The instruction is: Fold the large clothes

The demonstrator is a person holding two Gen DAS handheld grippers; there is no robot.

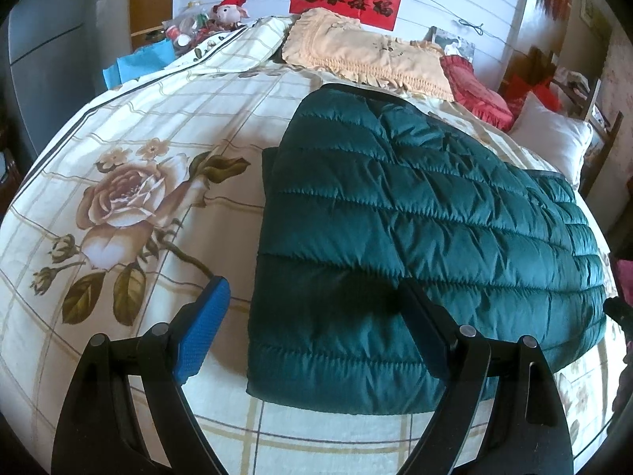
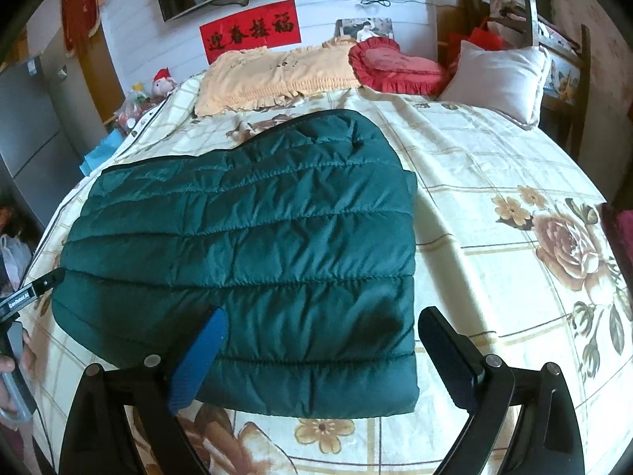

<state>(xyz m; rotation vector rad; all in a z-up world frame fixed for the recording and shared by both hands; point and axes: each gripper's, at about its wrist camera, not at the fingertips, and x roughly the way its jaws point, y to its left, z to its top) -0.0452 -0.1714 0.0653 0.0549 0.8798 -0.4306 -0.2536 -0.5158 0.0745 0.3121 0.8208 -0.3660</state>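
A dark green quilted jacket (image 1: 415,245) lies folded flat on the floral bedsheet (image 1: 130,206). It also shows in the right wrist view (image 2: 253,249). My left gripper (image 1: 316,297) is open and empty, hovering over the jacket's near left edge; one blue-padded finger (image 1: 203,328) is over the sheet, the other over the jacket. My right gripper (image 2: 324,328) is open and empty over the jacket's near right corner. The left gripper's tip (image 2: 47,283) shows at the jacket's left edge in the right wrist view.
A yellow frilled pillow (image 2: 273,75), a red heart cushion (image 2: 395,65) and a white pillow (image 2: 498,79) lie at the head of the bed. A plush toy (image 1: 229,10) and clutter sit at the far left. A wooden chair (image 2: 554,47) stands at the right.
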